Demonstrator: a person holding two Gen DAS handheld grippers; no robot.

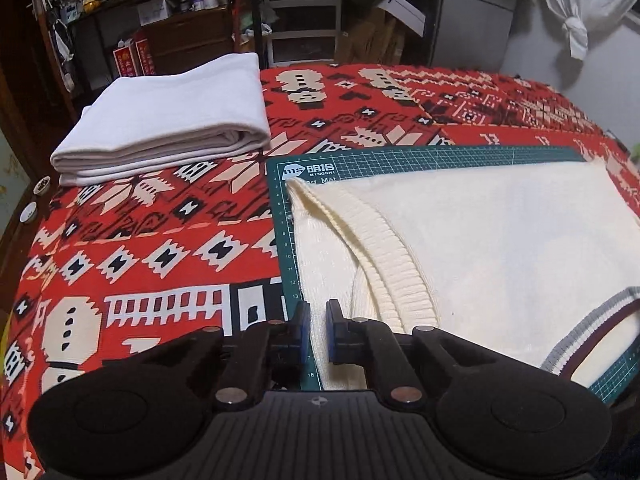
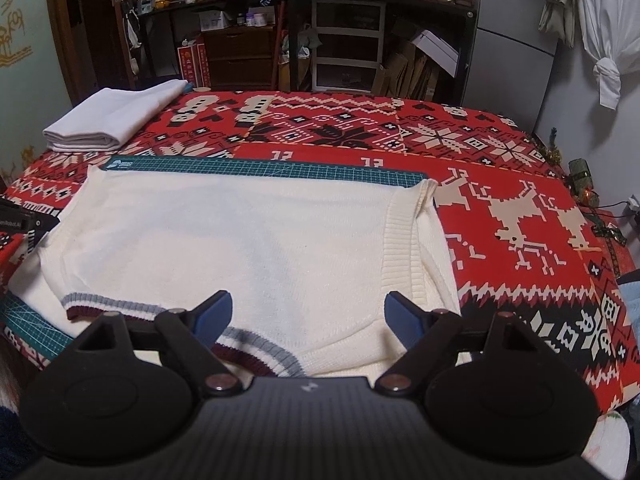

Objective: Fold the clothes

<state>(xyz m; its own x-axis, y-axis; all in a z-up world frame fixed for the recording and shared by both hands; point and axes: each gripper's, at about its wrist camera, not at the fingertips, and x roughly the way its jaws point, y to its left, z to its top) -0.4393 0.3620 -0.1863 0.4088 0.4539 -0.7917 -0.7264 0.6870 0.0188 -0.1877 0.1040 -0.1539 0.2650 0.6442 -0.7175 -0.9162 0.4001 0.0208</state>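
A cream knit vest (image 1: 500, 240) (image 2: 240, 240) lies flat on a green cutting mat (image 1: 400, 160) (image 2: 260, 168). Its ribbed armhole bands (image 1: 380, 260) (image 2: 400, 240) run along both sides. The grey and maroon neck trim (image 2: 256, 344) is nearest me. My left gripper (image 1: 319, 320) sits at the vest's left edge, its blue pads closed to a narrow slit with cream knit between them. My right gripper (image 2: 308, 312) hovers wide open over the near edge, beside the neck trim, holding nothing.
A folded white cloth (image 1: 168, 120) (image 2: 108, 120) rests at the far left of the red patterned tablecloth (image 1: 140, 260) (image 2: 520, 240). Two small bowls (image 1: 40, 188) sit off the left edge. Cluttered shelves (image 2: 340, 40) stand behind the table.
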